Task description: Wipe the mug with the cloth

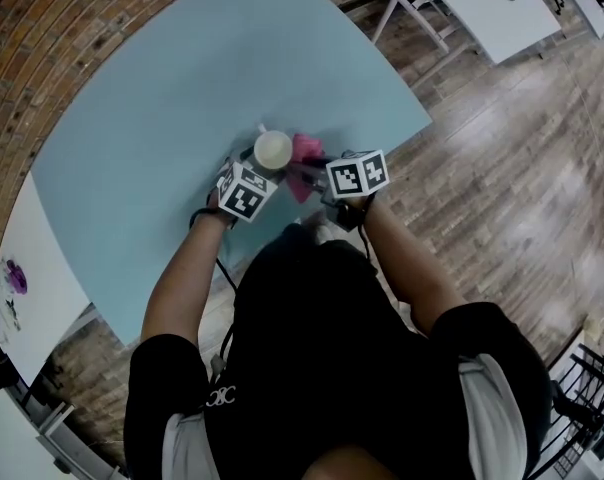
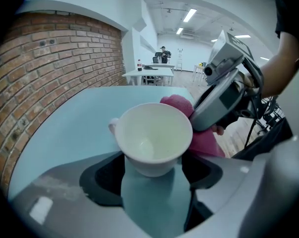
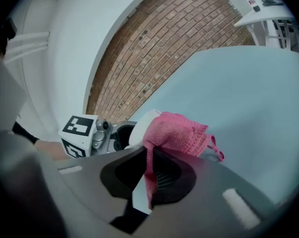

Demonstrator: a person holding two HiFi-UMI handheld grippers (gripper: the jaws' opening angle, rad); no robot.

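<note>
My left fingers (image 2: 102, 180) stood wide and were clamped on the lower body of the white mug (image 2: 152, 135), one on each side, its mouth tipped toward me and its small handle pointing left. My right fingers (image 3: 174, 175) were nearly together, pinching a fold of the pink cloth (image 3: 176, 133). The rest of the cloth bunched out beyond them and lay against the mug's right outer wall. Both hands met over the near right part of the light blue counter (image 1: 162, 118), their marker cubes just beside each other. A brick wall (image 1: 42, 58) ran along the counter's far left side, and a wooden floor (image 1: 502, 168) with white tables (image 1: 482, 13) lay to the right.
</note>
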